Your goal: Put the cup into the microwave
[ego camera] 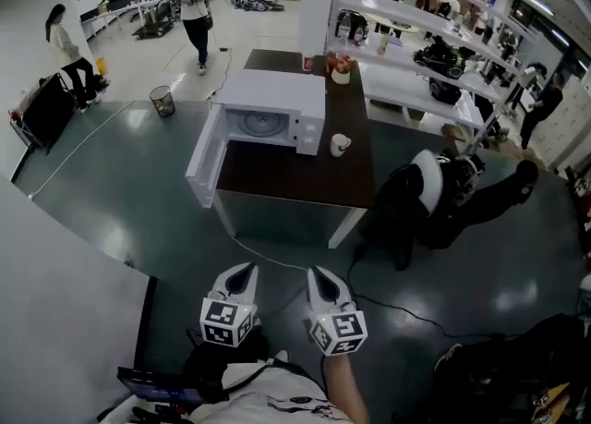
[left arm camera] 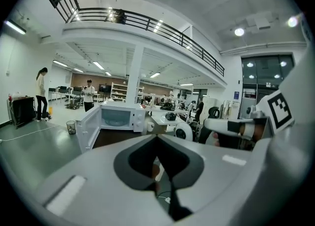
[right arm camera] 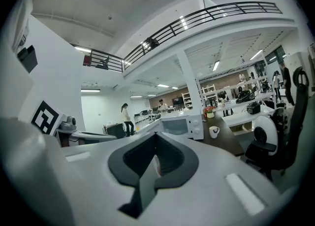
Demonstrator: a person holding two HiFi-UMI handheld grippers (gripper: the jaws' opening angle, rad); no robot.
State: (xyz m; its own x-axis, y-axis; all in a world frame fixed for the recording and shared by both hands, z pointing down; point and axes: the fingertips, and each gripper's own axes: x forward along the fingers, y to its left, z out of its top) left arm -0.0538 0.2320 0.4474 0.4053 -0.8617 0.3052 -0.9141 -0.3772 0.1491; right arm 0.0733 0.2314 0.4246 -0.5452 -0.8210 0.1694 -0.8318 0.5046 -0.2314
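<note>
A white microwave (ego camera: 277, 108) stands on a dark brown table (ego camera: 295, 177), its door (ego camera: 204, 169) swung open to the left. A white cup (ego camera: 340, 144) sits on the table just right of the microwave. Both grippers hang low over the floor, well short of the table, and point toward it. My left gripper (ego camera: 242, 271) and right gripper (ego camera: 319, 272) are shut with nothing between their jaws. The left gripper view shows the microwave (left arm camera: 118, 118) and cup (left arm camera: 150, 126) beyond the closed tips (left arm camera: 157, 137). The right gripper view shows the microwave (right arm camera: 183, 125) and cup (right arm camera: 213, 131) far ahead of its tips (right arm camera: 156, 135).
A black-and-white chair (ego camera: 427, 193) lies by the table's right corner. A cable (ego camera: 277, 260) runs across the floor in front. A white partition (ego camera: 65, 302) stands at lower left. A bin (ego camera: 162, 100) and two people (ego camera: 194, 11) are far behind; white benches (ego camera: 416, 90) stand at right.
</note>
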